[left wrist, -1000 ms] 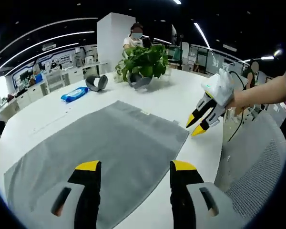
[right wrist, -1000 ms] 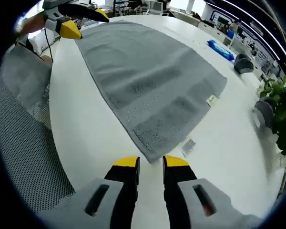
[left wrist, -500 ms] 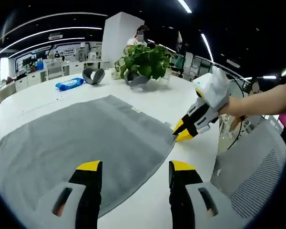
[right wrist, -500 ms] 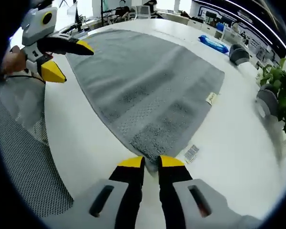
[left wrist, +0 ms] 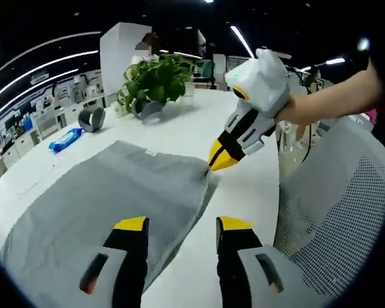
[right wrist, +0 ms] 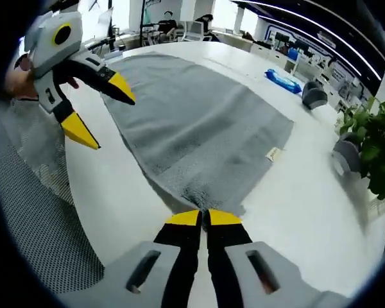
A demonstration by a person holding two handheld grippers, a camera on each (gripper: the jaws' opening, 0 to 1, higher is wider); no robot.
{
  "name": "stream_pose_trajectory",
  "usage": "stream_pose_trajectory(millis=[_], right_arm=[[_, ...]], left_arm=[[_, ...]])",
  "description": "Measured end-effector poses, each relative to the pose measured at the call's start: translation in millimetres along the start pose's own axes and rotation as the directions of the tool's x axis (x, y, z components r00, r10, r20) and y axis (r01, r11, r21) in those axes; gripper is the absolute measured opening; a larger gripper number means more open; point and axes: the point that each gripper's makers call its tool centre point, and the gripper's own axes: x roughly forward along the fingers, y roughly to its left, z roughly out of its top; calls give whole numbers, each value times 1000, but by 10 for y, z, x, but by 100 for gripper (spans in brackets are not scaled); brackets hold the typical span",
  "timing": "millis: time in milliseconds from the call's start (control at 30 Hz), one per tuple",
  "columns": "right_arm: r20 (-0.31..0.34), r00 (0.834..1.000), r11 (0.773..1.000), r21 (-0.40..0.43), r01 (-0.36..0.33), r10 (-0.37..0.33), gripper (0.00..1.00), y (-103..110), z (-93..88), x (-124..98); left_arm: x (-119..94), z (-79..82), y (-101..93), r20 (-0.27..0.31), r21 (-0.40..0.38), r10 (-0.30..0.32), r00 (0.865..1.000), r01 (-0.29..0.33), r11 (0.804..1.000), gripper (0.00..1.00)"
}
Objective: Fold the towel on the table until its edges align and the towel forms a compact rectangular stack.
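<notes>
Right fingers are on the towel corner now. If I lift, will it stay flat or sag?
The gray towel will likely sag: it is soft terry lying limp on the white table. With the right gripper pinching one corner, the rest would probably drag and drape. The left gripper is open, so that side likely hangs.

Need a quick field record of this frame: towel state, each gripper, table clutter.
towel: grey towel spread flat on white table, unfolded
right gripper: right gripper shut on the towel's near corner
left gripper: left gripper open, jaws above the towel's edge, nothing between them
clutter: potted plant, blue packet, grey headset-like item beyond the towel
surroundings: mesh chair beside the table
</notes>
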Motion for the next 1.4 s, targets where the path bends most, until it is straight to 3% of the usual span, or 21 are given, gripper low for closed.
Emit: stream_pose_trajectory(millis=[200,333,500,667,733,833,933,1033,1133,1267,1400], right_arm=[[99,995,1000,-15,-7,9,0,181,388,-193],[147,988,998,-22,-53,56,0,390,629,-251],[166,982,996,-29,-87,91,0,546,767,-234],[183,977,993,1,-114,112,0,562,848,-233],[185,976,993,-7,-114,114,0,550,895,-250],[184,976,993,-30,-111,114,0,535,944,-266],[177,977,992,-57,-110,119,0,540,1003,-283],[181,974,989,-78,-123,135,0,600,1076,-302],[187,971,987,-99,-129,146,0,659,1151,-309],[194,967,985,-85,-151,165,0,710,1200,-320],[212,960,983,-54,-175,182,0,750,1240,-352]], left_arm=[[26,108,-124,26,75,-20,999,18,997,29],[20,166,-153,44,115,-18,999,13,993,26],[13,192,-150,44,189,-2,999,-6,982,26],[-19,225,-89,51,234,36,998,-47,971,25],[-56,301,-25,80,266,72,994,-91,960,24],[-171,501,85,165,321,145,975,-193,927,24],[-245,574,138,192,337,180,965,-237,911,24],[-250,561,177,188,333,192,963,-246,910,24],[-222,487,168,152,351,185,971,-228,908,20],[-221,472,176,134,420,214,967,-251,872,16],[-242,490,182,139,459,224,965,-264,849,12]])
